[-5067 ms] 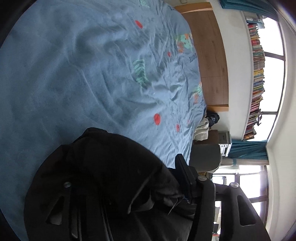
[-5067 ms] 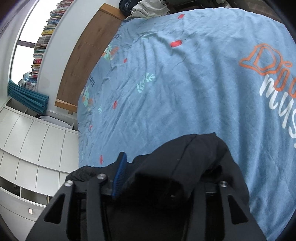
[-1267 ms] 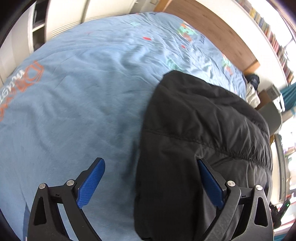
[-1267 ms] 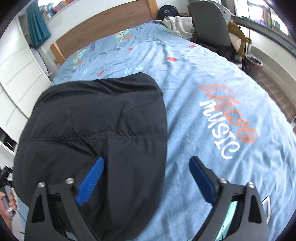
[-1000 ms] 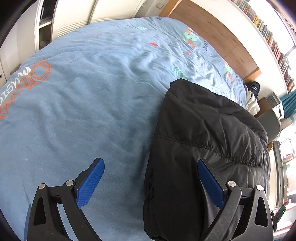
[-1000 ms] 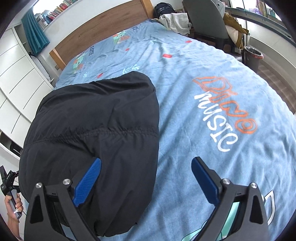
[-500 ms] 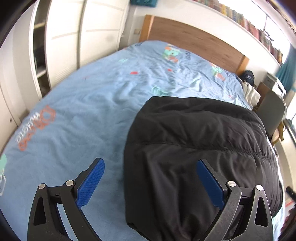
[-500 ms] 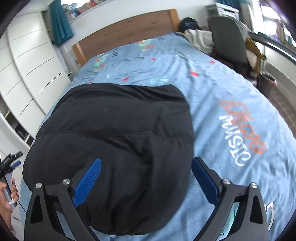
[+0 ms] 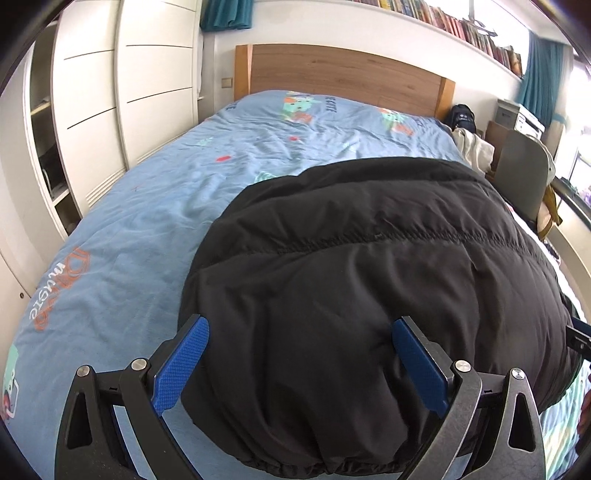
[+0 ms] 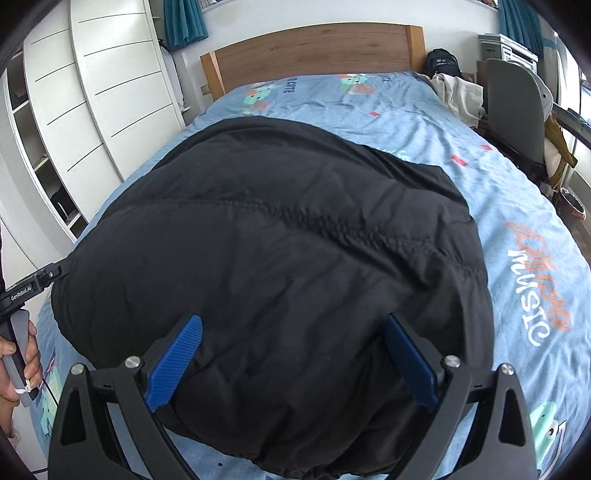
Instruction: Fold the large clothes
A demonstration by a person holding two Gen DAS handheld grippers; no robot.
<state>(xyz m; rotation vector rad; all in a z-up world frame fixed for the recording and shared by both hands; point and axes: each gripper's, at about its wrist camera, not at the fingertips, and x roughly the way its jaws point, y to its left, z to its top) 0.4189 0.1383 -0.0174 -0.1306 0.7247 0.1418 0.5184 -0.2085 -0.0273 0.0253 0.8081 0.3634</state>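
A black puffy jacket [image 9: 369, 277] lies folded in a thick bundle on the blue printed bedspread [image 9: 147, 206]; it also fills the right wrist view [image 10: 277, 258]. My left gripper [image 9: 299, 365] is open and empty, above the jacket's near edge, its blue pads apart. My right gripper [image 10: 291, 362] is open and empty too, above the same near edge. The left gripper's body and the hand holding it show at the left edge of the right wrist view [image 10: 22, 295].
A wooden headboard [image 9: 343, 81] stands at the far end of the bed. White wardrobes [image 9: 110, 103] line the left side. A grey chair [image 10: 517, 110] and pale clothes [image 10: 458, 96] are at the far right. A bookshelf [image 9: 461, 29] runs high on the wall.
Both grippers let go of the jacket, which now lies folded on the bed. Over the last second both drew back and levelled out, facing the headboard with the jacket centred between open jaws.
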